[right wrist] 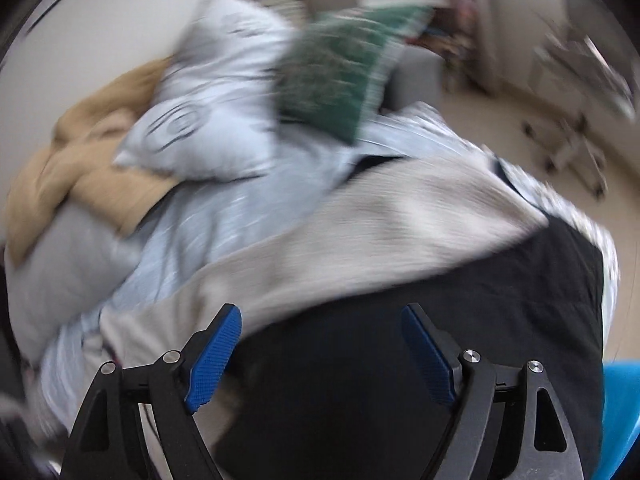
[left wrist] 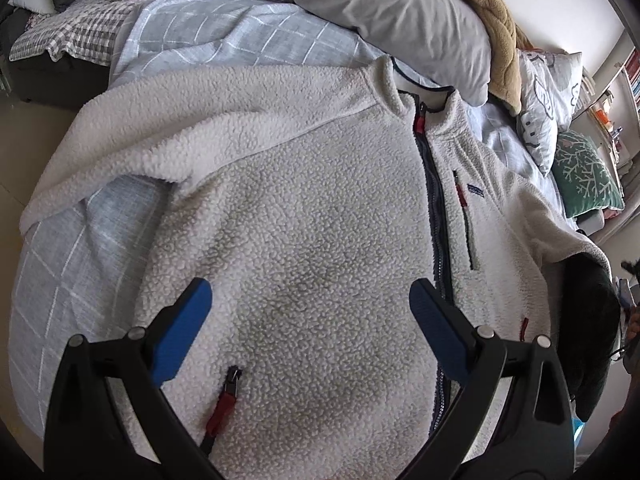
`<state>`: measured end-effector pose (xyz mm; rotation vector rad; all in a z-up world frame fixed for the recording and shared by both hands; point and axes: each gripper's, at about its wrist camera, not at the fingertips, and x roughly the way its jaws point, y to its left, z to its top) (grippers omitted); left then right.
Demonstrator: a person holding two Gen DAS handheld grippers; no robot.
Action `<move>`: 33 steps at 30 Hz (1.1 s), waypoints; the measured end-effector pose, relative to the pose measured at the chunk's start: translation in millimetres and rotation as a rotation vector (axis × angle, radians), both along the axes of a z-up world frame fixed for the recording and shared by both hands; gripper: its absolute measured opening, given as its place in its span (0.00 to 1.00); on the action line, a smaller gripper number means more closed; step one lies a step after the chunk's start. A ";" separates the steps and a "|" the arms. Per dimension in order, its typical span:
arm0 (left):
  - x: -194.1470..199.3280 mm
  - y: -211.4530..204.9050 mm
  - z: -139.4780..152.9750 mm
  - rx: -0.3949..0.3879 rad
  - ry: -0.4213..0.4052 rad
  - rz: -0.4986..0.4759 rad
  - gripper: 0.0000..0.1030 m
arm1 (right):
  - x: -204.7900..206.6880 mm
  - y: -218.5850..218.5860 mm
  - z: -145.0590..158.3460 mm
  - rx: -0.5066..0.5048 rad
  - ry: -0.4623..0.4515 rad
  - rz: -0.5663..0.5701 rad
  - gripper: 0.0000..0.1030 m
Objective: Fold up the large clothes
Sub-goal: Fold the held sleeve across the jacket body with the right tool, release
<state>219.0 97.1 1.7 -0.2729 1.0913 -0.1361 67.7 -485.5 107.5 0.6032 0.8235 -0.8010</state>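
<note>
Left wrist view shows you a cream fleece (left wrist: 312, 208) zipped, spread flat on the bed (left wrist: 224, 36); both grippers (left wrist: 310, 316) (right wrist: 320, 348) spread, empty.

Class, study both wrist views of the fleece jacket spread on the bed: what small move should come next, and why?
Probably bring the right gripper, jaws open and empty, down onto the jacket's near sleeve to grip it for folding inward. The jacket lies flat, zipped and unfolded, and the left gripper hovers open over its hem.
</note>
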 end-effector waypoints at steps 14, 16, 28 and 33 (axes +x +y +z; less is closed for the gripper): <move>12.4 -7.8 -23.6 0.050 0.062 -0.020 0.96 | -40.3 -93.5 -42.3 0.207 -0.204 -0.258 0.70; 13.7 -6.6 -23.6 0.048 0.063 -0.014 0.96 | -35.3 -96.5 -42.2 0.187 -0.201 -0.253 0.39; 14.0 1.1 -17.3 0.012 0.046 0.006 0.96 | 51.0 15.9 63.5 -0.150 -0.285 0.145 0.10; 11.9 5.7 -12.1 -0.002 0.030 0.006 0.96 | 109.2 129.5 102.9 -0.303 -0.269 0.447 0.10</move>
